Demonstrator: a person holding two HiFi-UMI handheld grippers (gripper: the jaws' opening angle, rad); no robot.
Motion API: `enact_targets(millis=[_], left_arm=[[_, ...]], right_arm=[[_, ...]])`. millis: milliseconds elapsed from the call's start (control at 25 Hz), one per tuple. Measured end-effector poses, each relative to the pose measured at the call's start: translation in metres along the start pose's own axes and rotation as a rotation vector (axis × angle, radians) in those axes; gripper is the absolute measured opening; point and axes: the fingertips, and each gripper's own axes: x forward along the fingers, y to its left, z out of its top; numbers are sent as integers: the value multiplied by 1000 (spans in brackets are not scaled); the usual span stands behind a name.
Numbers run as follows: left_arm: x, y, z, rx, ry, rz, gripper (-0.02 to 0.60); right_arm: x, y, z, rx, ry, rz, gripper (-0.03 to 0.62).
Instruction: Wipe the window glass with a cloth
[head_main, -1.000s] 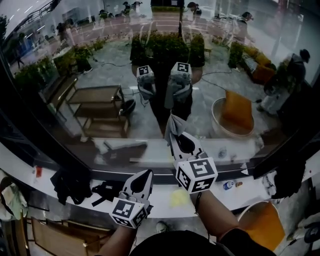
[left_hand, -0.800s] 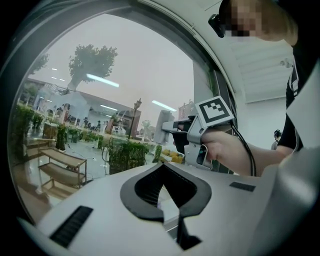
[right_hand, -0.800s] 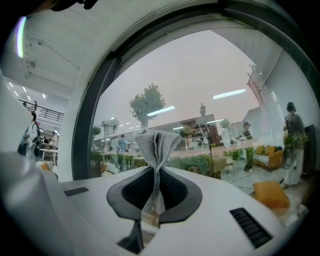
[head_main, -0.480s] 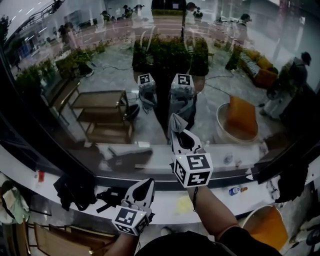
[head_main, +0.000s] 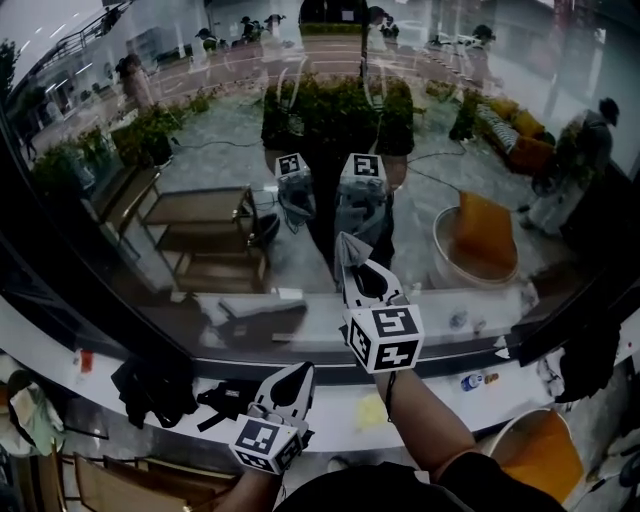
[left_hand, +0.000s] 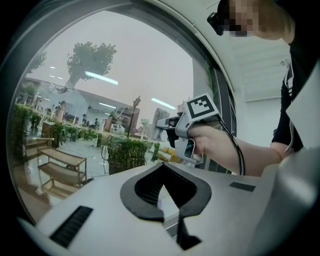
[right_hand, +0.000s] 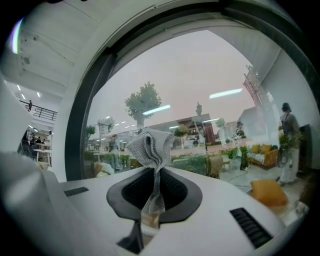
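Pinching grey cloth (right_hand: 150, 146) — right gripper (head_main: 348, 258) near window glass (head_main: 200, 150) | left gripper (head_main: 299, 370) closed, empty | white ledge (head_main: 440, 392) below

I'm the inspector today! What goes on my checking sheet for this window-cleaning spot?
Surface: window glass, full of reflections; I cannot tell whether it is streaky.
Job's things: grey cloth, bunched, sticking up out of the right claw, near the glass.
Clutter: black bundles, a yellow scrap and a bottle on the white ledge below.
Claws: right claw shut on the cloth; left claw shut, empty, held lower.
Cables: black cable along the right wrist.
Surroundings: plants, a wooden bench and an orange chair beyond the glass.
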Motion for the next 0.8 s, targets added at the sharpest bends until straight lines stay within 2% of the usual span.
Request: enact_targets(millis=[120,240,400,560,800], left_arm=[[2,-10,1,19,2,-24,8],[5,-20,12,-23,-17,-23,8],[13,-43,2,28,2,-48,8],[27,-62,10,9,-16,-46,8],[69,-126,7,20,7,-83,8]], right_arm=[[-4,-11,3,-3,-1,-18,44],[-9,-23,6,3,3,-26,44],[-27,-52,8,4,1,-51,44],[-39,-78,9,-3,4,-68,44],[-73,-147,19,-7,-2,-87,44]])
